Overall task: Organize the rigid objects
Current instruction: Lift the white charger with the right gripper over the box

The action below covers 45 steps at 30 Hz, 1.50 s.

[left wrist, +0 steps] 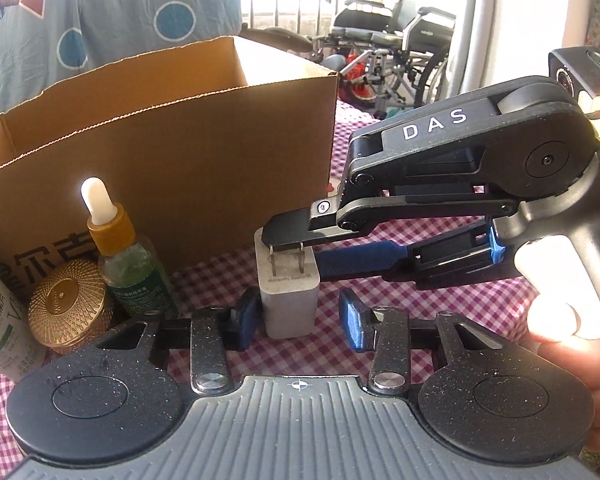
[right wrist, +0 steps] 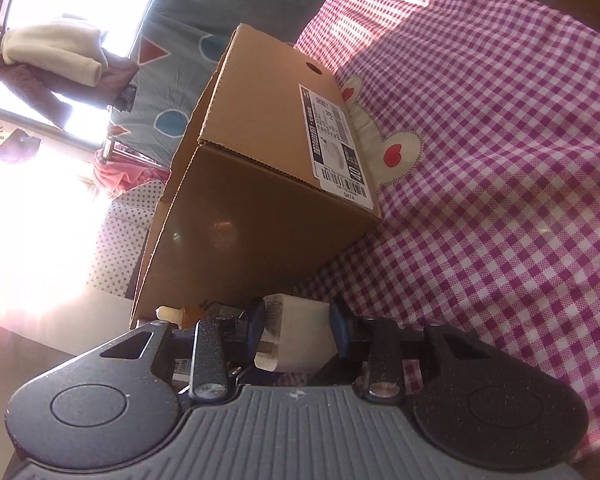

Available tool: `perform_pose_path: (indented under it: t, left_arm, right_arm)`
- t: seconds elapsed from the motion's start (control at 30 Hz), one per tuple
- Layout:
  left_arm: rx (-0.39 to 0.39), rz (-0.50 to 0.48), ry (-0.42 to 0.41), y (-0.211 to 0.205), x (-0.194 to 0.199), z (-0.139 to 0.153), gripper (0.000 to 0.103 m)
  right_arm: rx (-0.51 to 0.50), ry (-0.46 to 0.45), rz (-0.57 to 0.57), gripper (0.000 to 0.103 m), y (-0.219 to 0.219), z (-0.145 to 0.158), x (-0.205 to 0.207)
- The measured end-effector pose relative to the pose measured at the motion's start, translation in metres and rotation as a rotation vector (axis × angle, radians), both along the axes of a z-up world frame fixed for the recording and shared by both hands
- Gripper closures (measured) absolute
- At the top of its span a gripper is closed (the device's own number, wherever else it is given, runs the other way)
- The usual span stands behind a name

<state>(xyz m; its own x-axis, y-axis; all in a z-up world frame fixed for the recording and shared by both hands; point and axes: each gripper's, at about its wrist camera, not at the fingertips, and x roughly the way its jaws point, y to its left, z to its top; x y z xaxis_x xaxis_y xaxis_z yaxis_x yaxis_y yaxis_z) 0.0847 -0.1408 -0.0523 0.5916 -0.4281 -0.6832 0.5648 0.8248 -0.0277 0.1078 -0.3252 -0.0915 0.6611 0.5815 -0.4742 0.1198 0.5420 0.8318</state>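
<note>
A white plug adapter stands on the checked tablecloth with its prongs up. My right gripper comes in from the right and is shut on it, one finger over the prongs; in the right wrist view the adapter sits clamped between the blue pads. My left gripper is open, its pads on either side of the adapter, the left pad close to it and the right pad apart. An open cardboard box stands just behind.
A dropper bottle, a gold-lidded jar and a white tube stand left of the adapter in front of the box. A wheelchair is beyond the table. The box's labelled side faces the right wrist camera.
</note>
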Motion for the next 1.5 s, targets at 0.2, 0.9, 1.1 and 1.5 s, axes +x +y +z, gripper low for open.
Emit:
perform_pose_path:
  t: [0.2, 0.9, 1.1, 1.5]
  left_arm:
    - [0.004, -0.012, 0.009, -0.003, -0.010, 0.000, 0.064]
    - [0.052, 0.000, -0.013, -0.014, -0.007, -0.003, 0.077]
    - [0.046, -0.007, -0.019, -0.015, -0.008, -0.002, 0.077]
    - [-0.013, -0.024, -0.100, 0.004, -0.024, 0.033, 0.077]
  right_arm:
    - [0.001, 0.002, -0.012, 0.065, -0.014, -0.005, -0.025]
    - [0.012, 0.003, -0.022, 0.064, -0.021, -0.007, -0.037]
    - [0.006, -0.004, -0.026, 0.064, -0.021, -0.005, -0.040]
    - [-0.050, -0.086, -0.037, 0.064, -0.006, 0.046, -0.055]
